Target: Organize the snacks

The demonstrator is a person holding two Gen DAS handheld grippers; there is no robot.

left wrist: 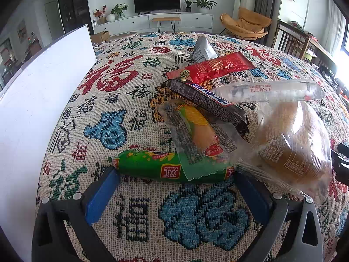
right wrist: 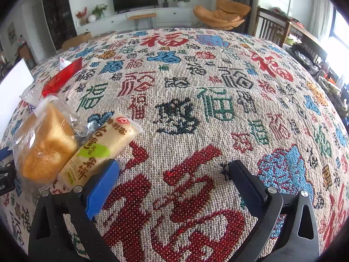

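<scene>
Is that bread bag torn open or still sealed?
Cannot tell. The bread bag holds a whole loaf inside clear wrap, but neither view shows its seams plainly.

We can read 福 woven all over the table cloth (right wrist: 196,109) in red, blue, green and black. The green sausage (left wrist: 152,166) has a red 双汇 Shuanghui label, seen upside down. The rice cracker pack (right wrist: 102,150) shows 米饼. Other packs' small print is too blurry for us.
</scene>
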